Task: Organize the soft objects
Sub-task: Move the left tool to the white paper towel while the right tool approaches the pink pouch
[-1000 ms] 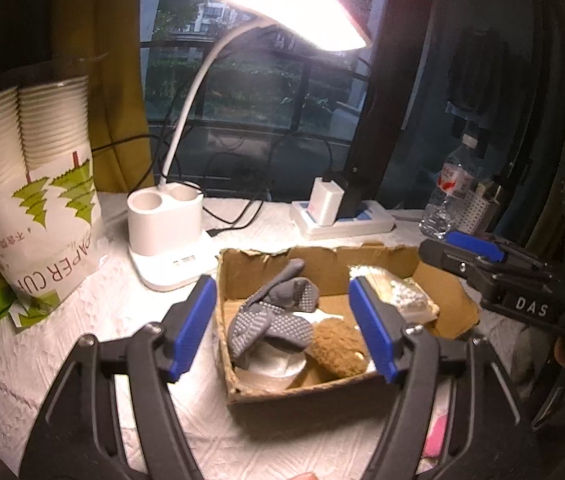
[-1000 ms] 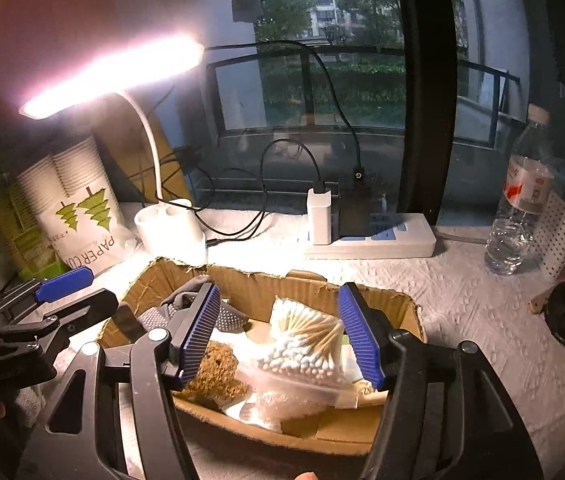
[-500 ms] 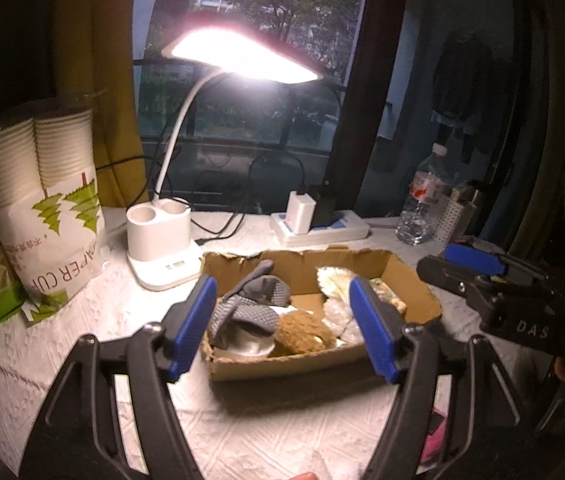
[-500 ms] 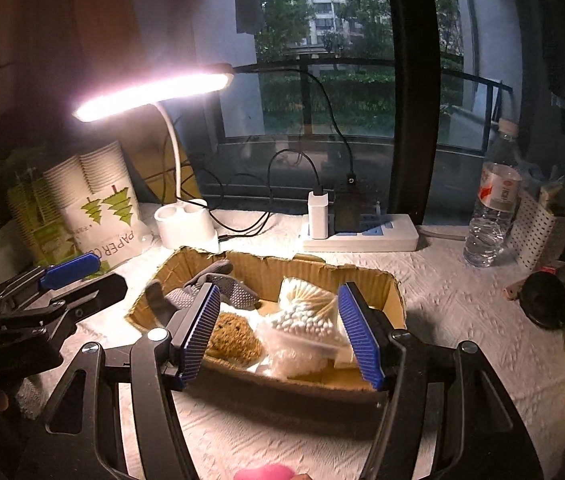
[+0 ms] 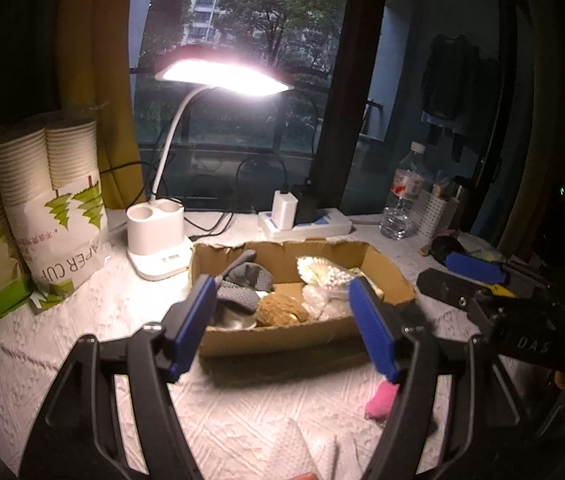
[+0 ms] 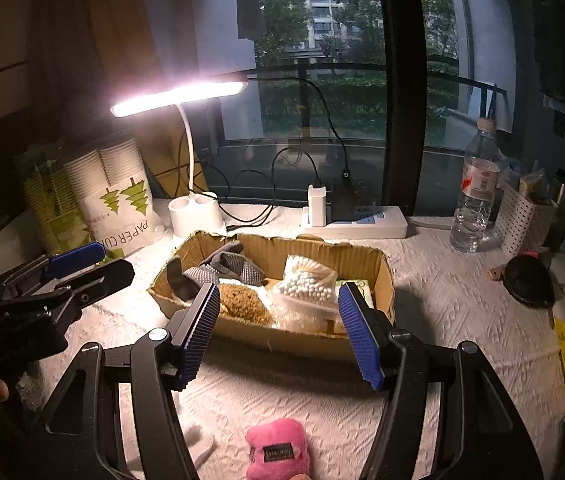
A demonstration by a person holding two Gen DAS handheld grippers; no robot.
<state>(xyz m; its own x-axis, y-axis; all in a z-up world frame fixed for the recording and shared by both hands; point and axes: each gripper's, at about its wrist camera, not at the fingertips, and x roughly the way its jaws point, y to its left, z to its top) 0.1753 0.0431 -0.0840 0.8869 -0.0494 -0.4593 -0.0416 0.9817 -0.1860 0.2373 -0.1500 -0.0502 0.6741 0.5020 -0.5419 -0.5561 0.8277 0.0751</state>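
Note:
An open cardboard box [image 5: 282, 336] [image 6: 382, 268] sits mid-table and holds grey gloves [image 5: 248, 280] [image 6: 226, 266], a brown sponge [image 5: 280, 310] [image 6: 242, 306] and a bag of cotton swabs [image 5: 326, 276] [image 6: 306, 286]. A pink plush toy [image 6: 278, 454] [image 5: 380, 398] lies on the white cloth in front of the box. My left gripper [image 5: 284, 320] is open and empty, hovering before the box; it also shows in the right wrist view [image 6: 82, 268]. My right gripper [image 6: 278, 328] is open and empty above the pink toy; it also shows in the left wrist view [image 5: 466, 276].
A lit desk lamp [image 5: 158, 240] stands behind the box on the left. Paper cup sleeves [image 5: 54, 200] are far left. A power strip [image 6: 354, 222], a water bottle [image 6: 474, 200] and a black round object [image 6: 528, 284] are at the back and right.
Both grippers have pulled back and up from the box. The box looks smaller and farther, and the pink toy has come into view near the front.

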